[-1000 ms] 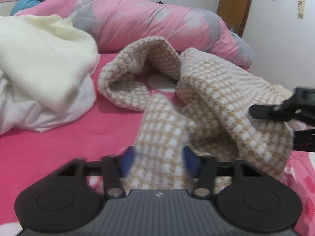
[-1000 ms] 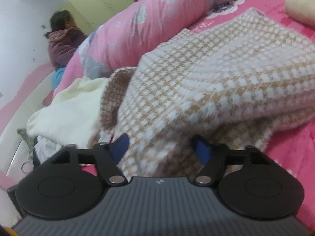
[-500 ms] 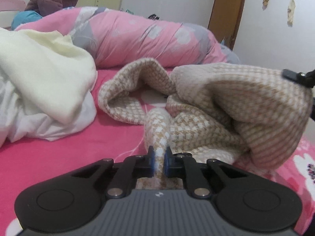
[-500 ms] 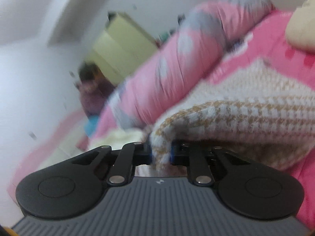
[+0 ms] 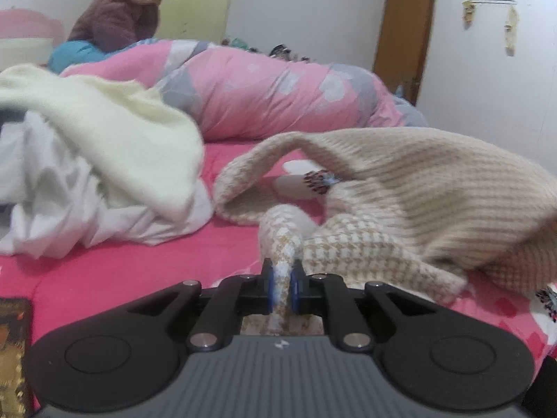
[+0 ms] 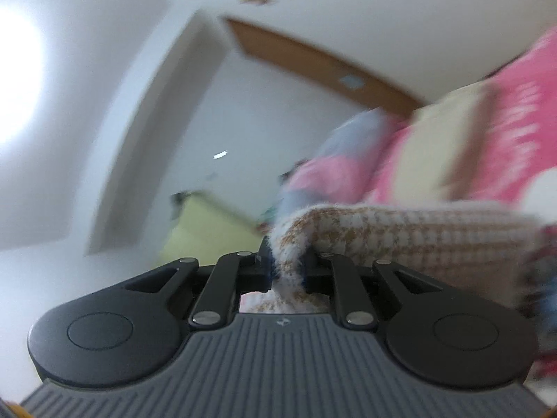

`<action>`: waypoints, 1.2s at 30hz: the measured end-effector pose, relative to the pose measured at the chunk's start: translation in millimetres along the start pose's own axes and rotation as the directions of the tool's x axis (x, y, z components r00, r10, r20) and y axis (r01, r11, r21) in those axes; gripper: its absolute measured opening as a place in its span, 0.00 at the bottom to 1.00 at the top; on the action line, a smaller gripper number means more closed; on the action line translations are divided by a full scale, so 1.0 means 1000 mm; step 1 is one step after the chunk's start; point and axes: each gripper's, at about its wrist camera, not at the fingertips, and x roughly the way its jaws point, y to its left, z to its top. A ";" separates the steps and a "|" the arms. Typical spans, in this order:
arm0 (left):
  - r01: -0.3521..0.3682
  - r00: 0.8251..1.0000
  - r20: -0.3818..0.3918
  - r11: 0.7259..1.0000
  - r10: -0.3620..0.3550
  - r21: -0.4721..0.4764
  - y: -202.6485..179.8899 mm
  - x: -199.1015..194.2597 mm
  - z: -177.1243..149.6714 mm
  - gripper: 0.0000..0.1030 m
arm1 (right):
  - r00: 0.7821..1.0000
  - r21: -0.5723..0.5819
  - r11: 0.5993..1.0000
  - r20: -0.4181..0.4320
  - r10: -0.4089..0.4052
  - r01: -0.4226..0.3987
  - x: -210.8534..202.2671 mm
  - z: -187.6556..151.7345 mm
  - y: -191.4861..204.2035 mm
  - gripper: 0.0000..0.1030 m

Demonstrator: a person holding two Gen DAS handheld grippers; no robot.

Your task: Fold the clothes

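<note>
Sweater (image 5: 400, 188): beige-and-white houndstooth knit, centre and right of the left wrist view, heaped and partly lifted off the pink bed sheet (image 5: 146, 264); not folded flat, inside face showing on the raised part.
Left gripper (image 5: 282, 287): bottom centre, fingers clenched on a rolled edge of the knit, low over the sheet, pointing level across the bed.
Right gripper (image 6: 287, 264): bottom centre of its own view, fingers pinching another edge of the same knit; tilted steeply up toward wall and ceiling, view blurred.
Progress: garment gripped at two points and bunched between them; no neat fold visible. Fits either spreading out ahead of a fold or carrying one edge over mid-fold; cannot tell which.
Left to do, by judgement: flattening, squaring, final folds.
Middle distance: cream blanket (image 5: 115, 139) over white cloth (image 5: 69, 216), left of frame, loose.
Farther: rolled pink quilt (image 5: 278, 94) across the bed.
Farthest: seated person (image 5: 122, 14) upper left, brown door (image 5: 407, 35) upper right.
</note>
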 end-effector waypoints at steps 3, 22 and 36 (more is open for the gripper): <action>-0.026 1.000 -0.013 0.999 0.026 -0.043 0.008 0.002 0.001 0.10 | 0.994 -0.009 0.997 -0.067 -0.083 0.083 -0.007 0.008 -0.025 0.12; 0.013 0.991 -0.135 1.000 -0.014 -0.012 -0.003 0.042 -0.026 0.66 | 0.949 -0.858 0.495 -0.033 -0.313 0.134 -0.044 -0.055 0.116 0.89; 0.068 0.997 -0.038 0.998 -0.069 -0.016 0.010 0.011 -0.018 0.85 | 0.732 -0.536 0.802 -0.431 -0.528 0.264 0.188 0.010 0.050 0.99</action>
